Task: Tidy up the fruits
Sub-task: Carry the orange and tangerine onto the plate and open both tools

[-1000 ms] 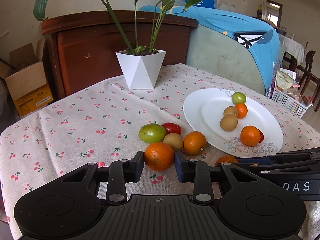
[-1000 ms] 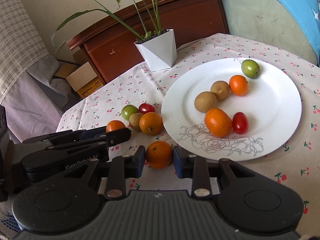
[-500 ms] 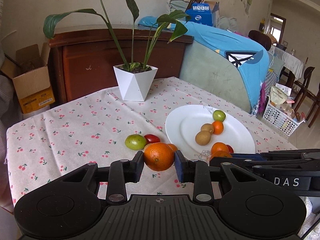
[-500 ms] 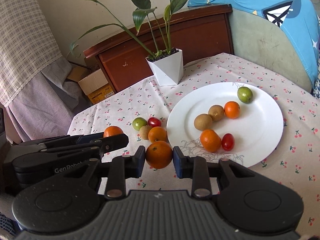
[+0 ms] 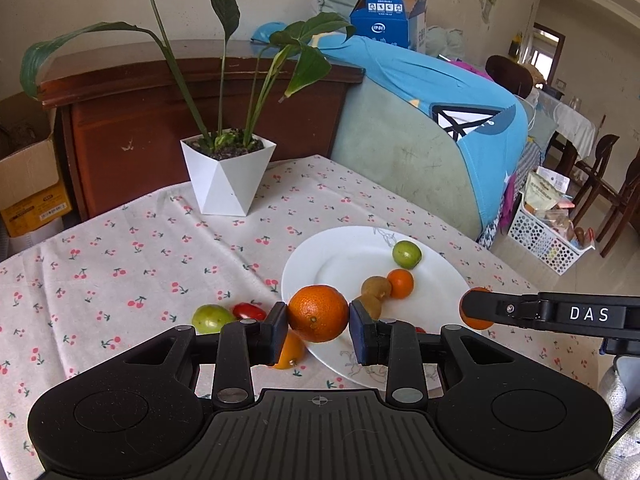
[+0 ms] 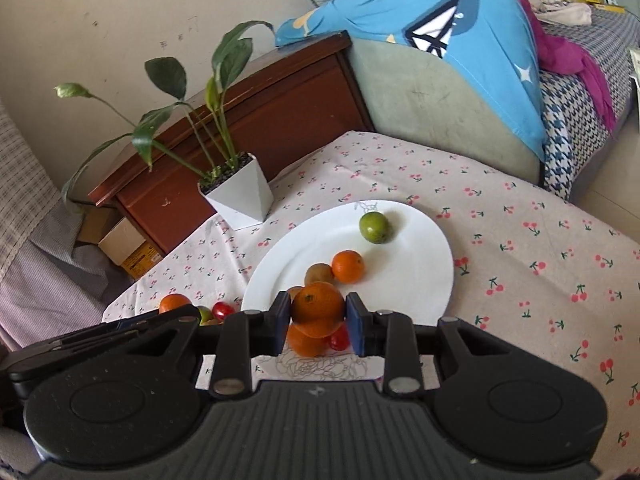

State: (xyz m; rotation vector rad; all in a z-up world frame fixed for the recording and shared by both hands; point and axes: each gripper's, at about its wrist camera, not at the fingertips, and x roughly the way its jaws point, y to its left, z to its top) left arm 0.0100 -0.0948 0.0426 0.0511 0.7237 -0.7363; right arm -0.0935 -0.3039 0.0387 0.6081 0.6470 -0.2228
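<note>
My left gripper is shut on a large orange, held in the air above the near-left rim of the white plate. My right gripper is shut on another orange, held above the plate's front part. On the plate lie a green fruit, a small orange, a kiwi, an orange and a red tomato. On the cloth stay a green fruit, a red tomato and an orange.
A white angular pot with a tall leafy plant stands at the table's back. A cherry-print cloth covers the table. Behind are a wooden cabinet and a sofa under a blue cover. A basket sits on the floor right.
Both grippers lifted their oranges off the cloth and carried them toward the plate. The right one now hangs over the plate, and the left one over its rim.
</note>
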